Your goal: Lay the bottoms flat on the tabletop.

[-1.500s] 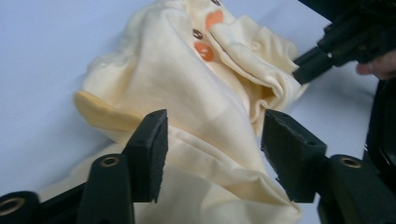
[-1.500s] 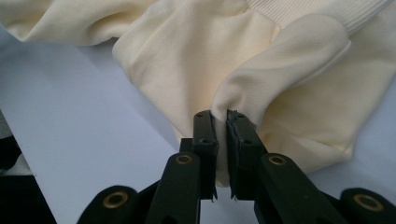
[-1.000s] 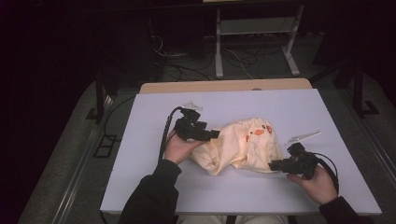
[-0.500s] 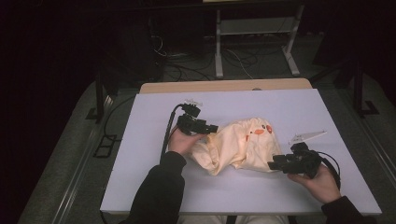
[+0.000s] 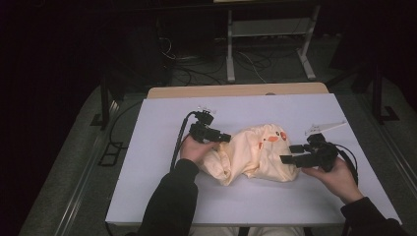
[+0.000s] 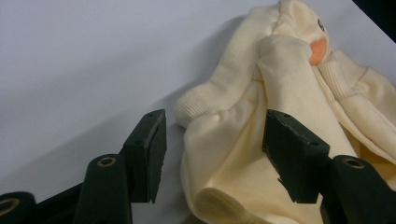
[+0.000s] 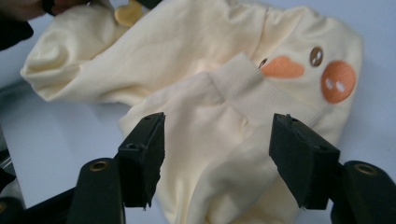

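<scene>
Standing out against a dark room, the pale lavender table carries a wooden strip along its far edge, with metal frame legs and loose cables on the floor beyond. A small white piece lies near the table's right side.

Crumpled at the middle of the table is a cream sweatshirt with ribbed cuffs and an orange-and-brown cartoon print.

The left gripper reaches in from the garment's left, its jaws spread wide with a bunched fold and a ribbed cuff lying between and just ahead of them. The right gripper comes in from the right, jaws equally apart, a ribbed cuff just beyond their tips and cloth under the gap. Both hands sit low, dark sleeves trailing toward the near edge.
</scene>
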A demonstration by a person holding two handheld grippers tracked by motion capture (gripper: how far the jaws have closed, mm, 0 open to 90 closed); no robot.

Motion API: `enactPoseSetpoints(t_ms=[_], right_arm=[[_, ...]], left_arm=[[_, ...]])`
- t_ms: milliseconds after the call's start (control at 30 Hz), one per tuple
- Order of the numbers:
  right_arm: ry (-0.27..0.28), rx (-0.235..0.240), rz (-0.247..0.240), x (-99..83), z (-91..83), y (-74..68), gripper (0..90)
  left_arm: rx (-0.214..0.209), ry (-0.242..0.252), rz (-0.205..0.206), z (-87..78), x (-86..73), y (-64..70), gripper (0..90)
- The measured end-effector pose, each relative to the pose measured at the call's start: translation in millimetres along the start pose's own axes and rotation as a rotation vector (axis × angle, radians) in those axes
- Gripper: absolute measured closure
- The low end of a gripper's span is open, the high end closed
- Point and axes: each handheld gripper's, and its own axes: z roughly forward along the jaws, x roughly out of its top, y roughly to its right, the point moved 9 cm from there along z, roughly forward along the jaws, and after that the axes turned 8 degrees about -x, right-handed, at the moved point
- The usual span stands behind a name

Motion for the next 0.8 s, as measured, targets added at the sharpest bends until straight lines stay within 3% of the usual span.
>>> enactPoseSetpoints(t_ms=[167,367,433,667,800], right_arm=[[-0.012,0.003,0.009,15.5,5.7,8.6,31.0],[-0.008,-0.059,-0.003,35.1,18.3,23.6,29.8],[-0.026,-0.075,0.032,43.9,28.3,35.3,31.0],[-0.022,-0.090,0.099,59.1,41.5,55.6,33.2],[-0.016,-0.060,0.138,63.9,47.8,64.2,34.2]], left_arm=[[-0.005,-0.039,0.002,4.3,-4.6,0.2,45.8],[-0.001,-0.051,-0.007,6.5,-6.5,-3.2,58.1],[0.000,-0.051,-0.008,6.4,-6.6,-4.7,64.7],[-0.028,-0.065,-0.032,9.0,-9.0,-7.0,72.4],[-0.029,-0.067,-0.026,8.6,-9.1,-6.5,77.1]])
